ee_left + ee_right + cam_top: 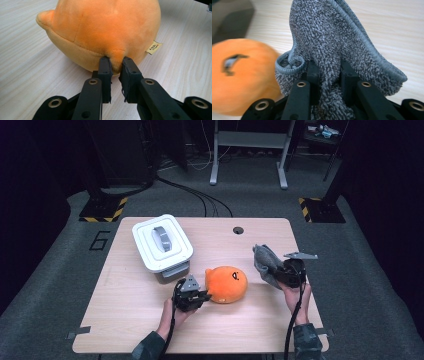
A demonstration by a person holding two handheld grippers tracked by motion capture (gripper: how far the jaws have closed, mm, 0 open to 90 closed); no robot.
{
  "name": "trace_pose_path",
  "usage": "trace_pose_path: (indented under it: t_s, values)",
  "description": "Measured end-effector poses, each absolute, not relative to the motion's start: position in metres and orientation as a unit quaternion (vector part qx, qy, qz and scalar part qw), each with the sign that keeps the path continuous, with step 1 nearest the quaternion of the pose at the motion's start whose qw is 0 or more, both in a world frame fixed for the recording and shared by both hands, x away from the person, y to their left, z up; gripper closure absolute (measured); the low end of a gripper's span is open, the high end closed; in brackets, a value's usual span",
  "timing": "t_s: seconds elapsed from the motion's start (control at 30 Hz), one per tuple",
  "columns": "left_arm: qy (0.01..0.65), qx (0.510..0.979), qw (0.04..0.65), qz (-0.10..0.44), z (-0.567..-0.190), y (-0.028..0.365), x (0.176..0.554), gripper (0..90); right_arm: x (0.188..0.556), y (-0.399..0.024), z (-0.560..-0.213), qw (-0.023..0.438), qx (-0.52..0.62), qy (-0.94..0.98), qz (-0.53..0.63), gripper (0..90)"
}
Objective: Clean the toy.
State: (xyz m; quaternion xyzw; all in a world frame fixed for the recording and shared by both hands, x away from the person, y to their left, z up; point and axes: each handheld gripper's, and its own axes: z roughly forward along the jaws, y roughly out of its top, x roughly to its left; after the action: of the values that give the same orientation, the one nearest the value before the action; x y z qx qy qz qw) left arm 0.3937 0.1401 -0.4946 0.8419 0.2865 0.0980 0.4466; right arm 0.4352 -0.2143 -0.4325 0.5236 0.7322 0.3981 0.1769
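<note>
Cloth (332, 50) between right tongs (329, 72) — plush (105, 30) in left tongs (115, 62)

A light wooden desk (130, 315) with rounded corners stands on grey carpet. Toward ten o'clock from its middle lies a white lidded box (162, 242) with a grey handle. Near the centre, slightly toward five o'clock, an orange plush toy (227, 284) rests on the wood. At twelve o'clock a round cable hole (238, 230) pierces the top.
</note>
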Motion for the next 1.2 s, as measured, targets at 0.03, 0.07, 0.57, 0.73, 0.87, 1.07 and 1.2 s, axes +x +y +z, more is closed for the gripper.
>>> trace_pose_path:
  t_s: [0.03,0.07,0.57,0.73,0.87,1.07,1.2]
  values:
    - [0.288,0.841,0.447,0.097,-0.494,0.140,0.394,79.0,0.432,-0.203,-0.426,0.174,0.509,0.739,0.405,73.8]
    - [0.288,0.841,0.448,0.098,-0.494,0.140,0.394,79.0,0.432,-0.199,-0.424,0.174,0.503,0.742,0.407,73.8]
    - [0.295,0.836,0.452,0.095,-0.493,0.140,0.396,68.5,0.437,-0.140,-0.432,0.146,0.451,0.785,0.398,73.6]
    - [0.315,0.827,0.453,0.105,-0.492,0.140,0.398,41.6,0.440,-0.144,-0.438,0.142,0.456,0.785,0.396,73.7]
    - [0.313,0.829,0.453,0.100,-0.495,0.136,0.402,41.5,0.441,-0.147,-0.441,0.138,0.460,0.785,0.392,73.7]
    - [0.298,0.833,0.452,0.112,-0.492,0.127,0.400,62.0,0.442,-0.148,-0.442,0.141,0.464,0.783,0.390,73.6]
    - [0.294,0.837,0.445,0.120,-0.489,0.126,0.400,70.3,0.438,-0.148,-0.434,0.155,0.458,0.781,0.396,73.5]
